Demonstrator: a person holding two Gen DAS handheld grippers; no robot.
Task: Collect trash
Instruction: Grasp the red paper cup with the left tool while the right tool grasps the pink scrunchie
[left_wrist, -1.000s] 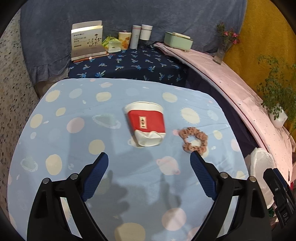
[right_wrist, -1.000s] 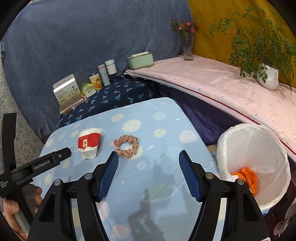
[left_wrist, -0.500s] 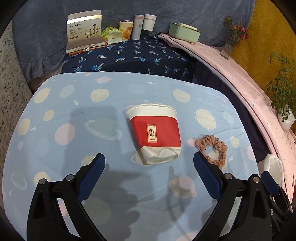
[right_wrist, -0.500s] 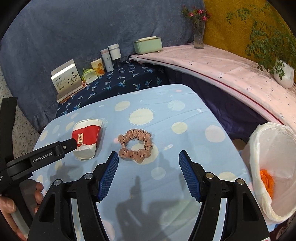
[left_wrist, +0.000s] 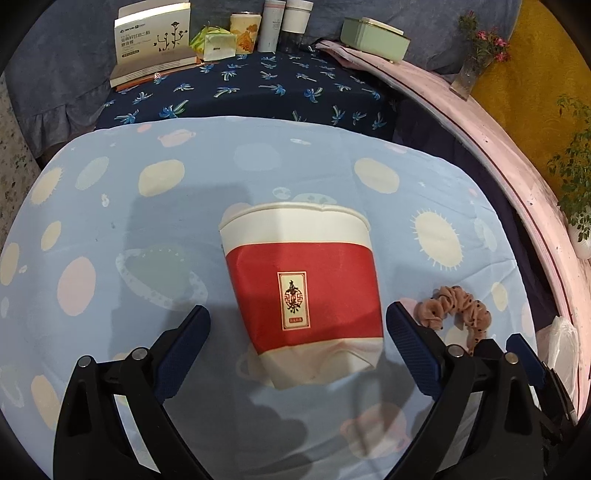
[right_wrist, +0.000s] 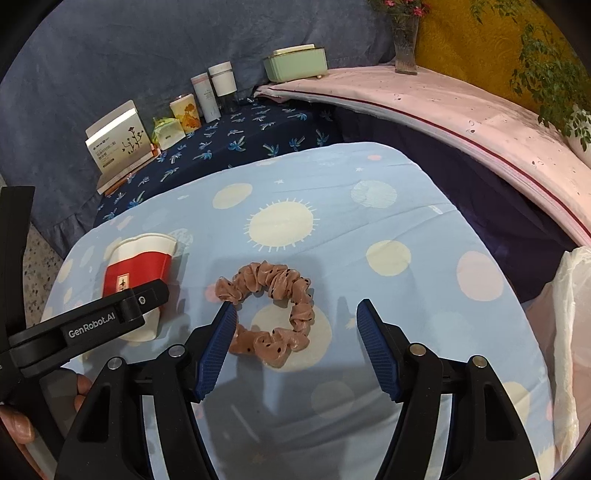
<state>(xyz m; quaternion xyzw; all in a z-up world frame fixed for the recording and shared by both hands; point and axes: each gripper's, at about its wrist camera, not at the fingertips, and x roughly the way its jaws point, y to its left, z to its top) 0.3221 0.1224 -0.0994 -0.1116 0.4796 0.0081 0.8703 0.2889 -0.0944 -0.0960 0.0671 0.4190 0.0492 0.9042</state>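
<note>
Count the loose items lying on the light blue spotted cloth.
2: a flattened red-and-white paper cup toward the left, and a pink scrunchie to its right. Nothing else shows there.

Paper cup (left_wrist: 303, 295) lies on its side on the tablecloth (left_wrist: 147, 229), with the scrunchie (left_wrist: 456, 312) just to its right. Behind the table, a box (left_wrist: 155, 37), jars (left_wrist: 284, 22) and a case (left_wrist: 373, 38) stand in a row; the bin bag (right_wrist: 570, 332) sits at far right.

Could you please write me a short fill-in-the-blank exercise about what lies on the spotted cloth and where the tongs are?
1. The crushed paper cup has a ____ band.
2. The pink scrunchie lies to the cup's ____ in both views.
3. The left tongs are ____ around the cup's base.
4. The right tongs face the ____.

Missing: red; right; open; scrunchie
</note>
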